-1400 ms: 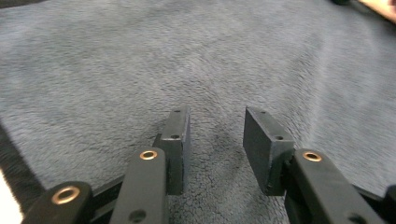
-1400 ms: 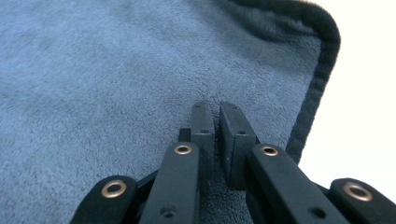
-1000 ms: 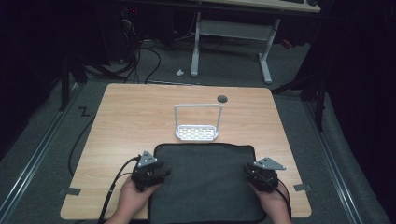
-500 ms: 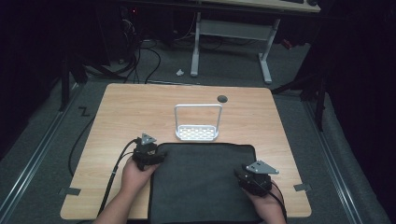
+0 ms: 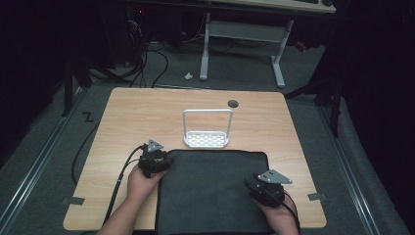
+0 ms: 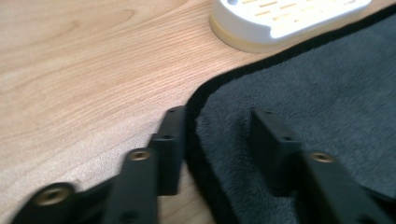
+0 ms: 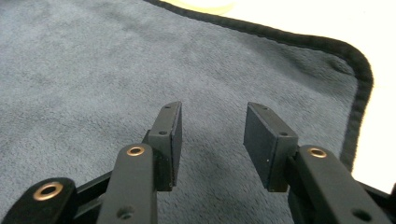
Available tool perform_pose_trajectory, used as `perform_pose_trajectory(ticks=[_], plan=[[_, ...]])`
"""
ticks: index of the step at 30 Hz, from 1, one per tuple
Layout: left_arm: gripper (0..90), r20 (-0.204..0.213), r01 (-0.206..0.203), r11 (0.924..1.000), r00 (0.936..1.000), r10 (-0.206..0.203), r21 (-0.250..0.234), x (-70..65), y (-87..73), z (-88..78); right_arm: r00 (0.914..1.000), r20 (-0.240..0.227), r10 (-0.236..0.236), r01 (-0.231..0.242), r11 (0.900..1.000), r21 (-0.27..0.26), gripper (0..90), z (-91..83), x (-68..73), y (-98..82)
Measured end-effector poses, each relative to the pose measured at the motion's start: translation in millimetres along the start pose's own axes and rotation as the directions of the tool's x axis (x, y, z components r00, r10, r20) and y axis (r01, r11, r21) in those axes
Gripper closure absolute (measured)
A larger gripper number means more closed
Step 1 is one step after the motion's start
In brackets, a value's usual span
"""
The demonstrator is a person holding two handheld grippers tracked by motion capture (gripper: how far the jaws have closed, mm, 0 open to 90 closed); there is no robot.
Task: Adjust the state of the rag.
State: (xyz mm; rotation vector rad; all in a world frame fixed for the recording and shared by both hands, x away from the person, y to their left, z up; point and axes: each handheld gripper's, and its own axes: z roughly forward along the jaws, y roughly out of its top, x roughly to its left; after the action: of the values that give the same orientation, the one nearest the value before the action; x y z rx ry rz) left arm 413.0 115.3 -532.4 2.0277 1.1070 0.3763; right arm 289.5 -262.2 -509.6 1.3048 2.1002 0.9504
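Note:
A dark grey cloth (image 5: pixel 210 191) lies flat on the near half of the wooden table (image 5: pixel 137 112). My left gripper (image 5: pixel 161 159) is at the cloth's far-left corner. In the left gripper view its jaws (image 6: pixel 218 116) straddle the black hem of the cloth (image 6: pixel 327 93), one on the wood and one on the pile. They have just been closing, but a gap still shows between the pads. My right gripper (image 5: pixel 262 185) hovers over the right part of the cloth (image 7: pixel 93 70). Its jaws (image 7: pixel 214 109) have just been opening and stand open with nothing between them.
A white perforated rack (image 5: pixel 206 139) with a tall wire handle stands just beyond the cloth's far edge, close to the left gripper (image 6: pixel 280 23). A dark round hole (image 5: pixel 233 103) sits near the table's far edge. Cables and desk legs lie on the floor beyond.
My left hand has moved forward along the cloth's left edge to its far-left corner. The right hand has shifted only slightly toward the near side.

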Motion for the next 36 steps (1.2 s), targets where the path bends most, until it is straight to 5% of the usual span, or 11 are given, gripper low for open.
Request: perform_pose_trajectory(ticks=[5,10,15,23,36], plan=[[81.7,0.040,0.020,0.9998,0.9990,-0.019,-0.005,2.1,-1.4,0.3,0.9999,-0.009,-0.014,0.014,1.000,-0.015,57.2,-2.6,6.8,2.8],[83.6,0.083,0.071,0.9974,0.9941,-0.069,-0.016,7.9,-3.4,0.1,0.9974,-0.054,-0.048,0.045,0.997,-0.056,55.6,-6.9,26.1,11.1],[83.4,0.109,0.105,0.9943,0.9887,-0.102,-0.018,11.7,-4.6,-1.0,0.9859,-0.130,-0.106,0.096,0.992,-0.082,53.6,-5.4,62.9,20.8],[82.9,0.132,0.135,0.9905,0.9826,-0.131,-0.024,14.8,-5.9,-2.0,0.9489,-0.211,-0.234,0.228,0.972,-0.054,52.4,9.2,129.2,28.0],[82.1,0.140,0.145,0.9892,0.9801,-0.141,-0.022,15.6,-6.6,-2.3,0.8858,-0.352,-0.302,0.324,0.946,0.003,49.5,60.4,212.9,43.9]])
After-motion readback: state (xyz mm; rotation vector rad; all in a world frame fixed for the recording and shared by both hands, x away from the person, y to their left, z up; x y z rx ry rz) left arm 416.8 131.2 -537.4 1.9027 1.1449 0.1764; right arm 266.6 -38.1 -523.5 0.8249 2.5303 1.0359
